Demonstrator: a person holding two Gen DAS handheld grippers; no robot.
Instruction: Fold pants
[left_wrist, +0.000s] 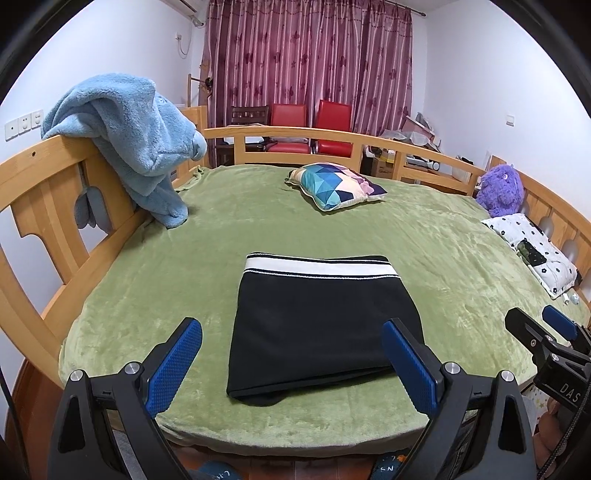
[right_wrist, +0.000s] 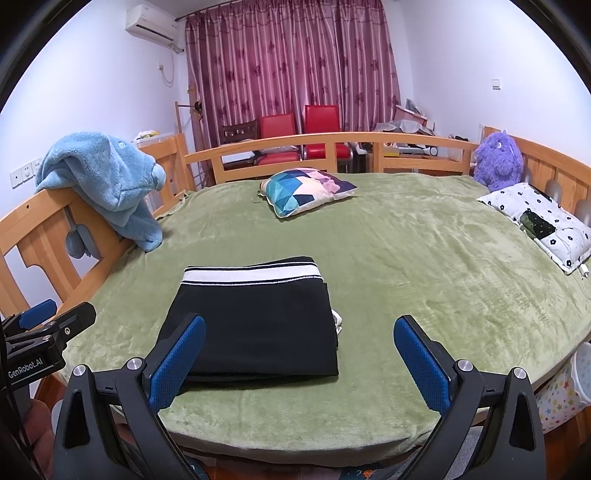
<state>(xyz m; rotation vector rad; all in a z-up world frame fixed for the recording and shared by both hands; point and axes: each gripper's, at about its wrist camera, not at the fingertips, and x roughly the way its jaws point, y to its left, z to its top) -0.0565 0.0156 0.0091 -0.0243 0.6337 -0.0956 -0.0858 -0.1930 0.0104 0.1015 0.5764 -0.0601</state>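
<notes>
1. Both grippers stand clear of the work. I find the left gripper (left_wrist: 291, 354) with its fingers (left_wrist: 177, 365) wide apart and empty, and the right gripper (right_wrist: 299, 354) likewise spread with nothing between its fingers (right_wrist: 421, 365).
2. I locate the pants (left_wrist: 317, 325) as a compact black rectangle on the green blanket (left_wrist: 424, 236), near the front edge of the bed (left_wrist: 48, 192), white waistband (left_wrist: 317, 267) on the far side. I judge the fold essentially complete.
3. Defect noted: in the right wrist view a small white piece, possibly a drawstring or inner layer, shows at the bundle's right edge (right_wrist: 337, 318). I cannot tell which.
4. Risk: if I lower a gripper carelessly, an open finger may snag the top layer and drag the stack open. The plush blanket may also bunch beneath it.
5. Risk: the bundle lies close to the front edge, so a push toward me could slide it off.
6. Surroundings are well apart from the work: patterned cushion (left_wrist: 336, 184), blue plush throw (left_wrist: 129, 140) draped over the rail, purple toy (left_wrist: 500, 190), floral pillow (left_wrist: 535, 251).
</notes>
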